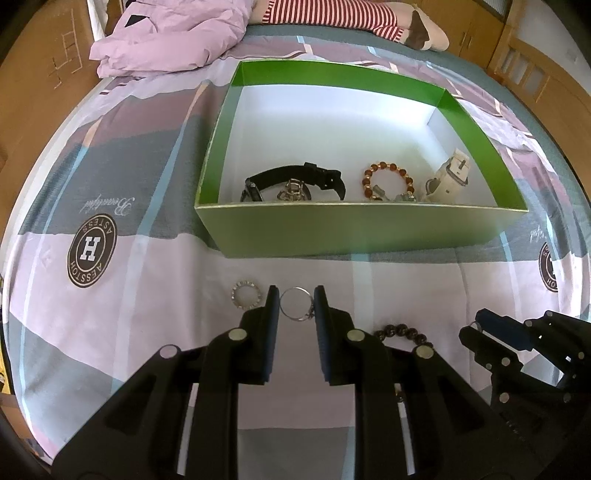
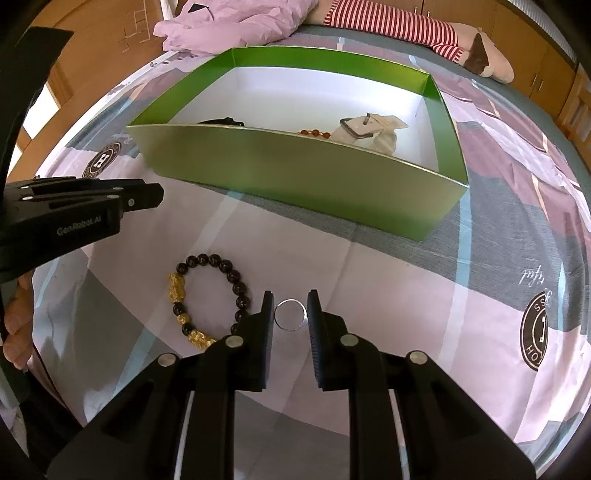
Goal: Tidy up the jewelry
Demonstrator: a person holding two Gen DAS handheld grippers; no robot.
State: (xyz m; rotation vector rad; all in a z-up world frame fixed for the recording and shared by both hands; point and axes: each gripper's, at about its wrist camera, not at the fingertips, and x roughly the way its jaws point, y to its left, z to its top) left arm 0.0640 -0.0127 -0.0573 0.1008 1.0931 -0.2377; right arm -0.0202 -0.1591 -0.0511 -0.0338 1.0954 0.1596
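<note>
A green box with a white floor holds a black watch, a brown bead bracelet, a white watch and a small metal piece. My left gripper is open, its fingers either side of a thin silver ring on the bedsheet. A sparkly ring lies just left of it. My right gripper is open around another silver ring. A black and gold bead bracelet lies to its left.
The green box stands on a patterned bed. A lilac duvet and a striped plush toy lie behind it. Wooden furniture lines the far side. The left gripper shows at the right wrist view's left edge.
</note>
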